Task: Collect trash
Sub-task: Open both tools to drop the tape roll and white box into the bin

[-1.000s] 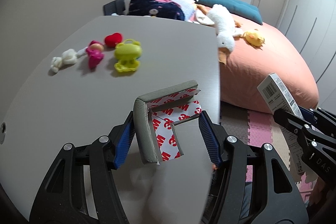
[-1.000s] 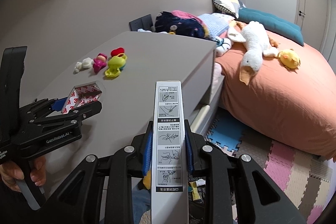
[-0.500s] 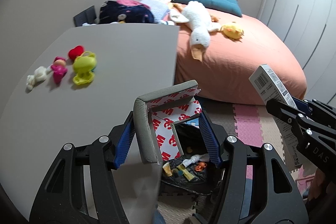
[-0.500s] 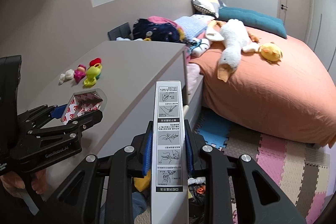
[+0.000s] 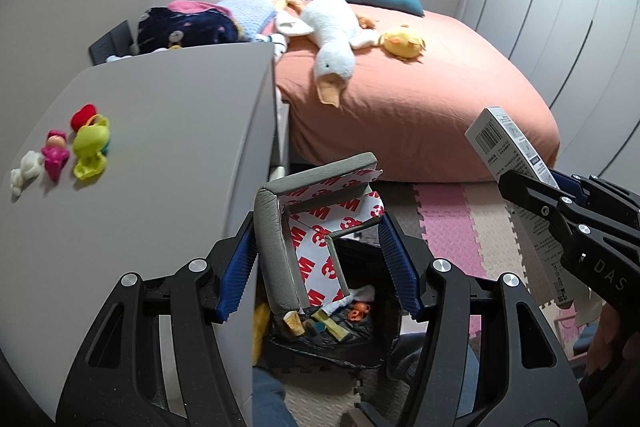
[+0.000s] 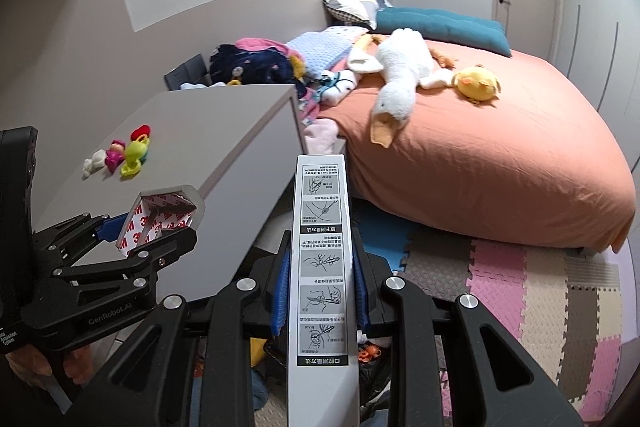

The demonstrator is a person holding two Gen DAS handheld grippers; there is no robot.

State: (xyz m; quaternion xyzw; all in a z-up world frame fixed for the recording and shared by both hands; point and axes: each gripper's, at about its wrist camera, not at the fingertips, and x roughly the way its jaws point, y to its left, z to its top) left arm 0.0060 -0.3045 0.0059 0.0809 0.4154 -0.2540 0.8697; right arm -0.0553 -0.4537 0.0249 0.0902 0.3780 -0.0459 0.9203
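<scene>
My left gripper (image 5: 318,261) is shut on a grey foam corner guard with red-and-white 3M tape backing (image 5: 316,231), held just above a black-lined trash bin (image 5: 332,331) with several bits of trash inside. The guard and left gripper also show in the right wrist view (image 6: 160,215). My right gripper (image 6: 320,291) is shut on a long white box with printed instruction pictures (image 6: 322,259). That box also shows at the right of the left wrist view (image 5: 516,163), to the right of the bin.
A grey table (image 5: 160,147) at left carries small toys (image 5: 64,151). A bed with an orange cover (image 5: 420,99) and plush toys (image 5: 332,39) lies ahead. Coloured foam floor mats (image 6: 520,275) cover the floor.
Both grippers have moved right, off the table edge. The corner guard now hangs over the trash bin instead of over the tabletop. Both grips are unchanged.
</scene>
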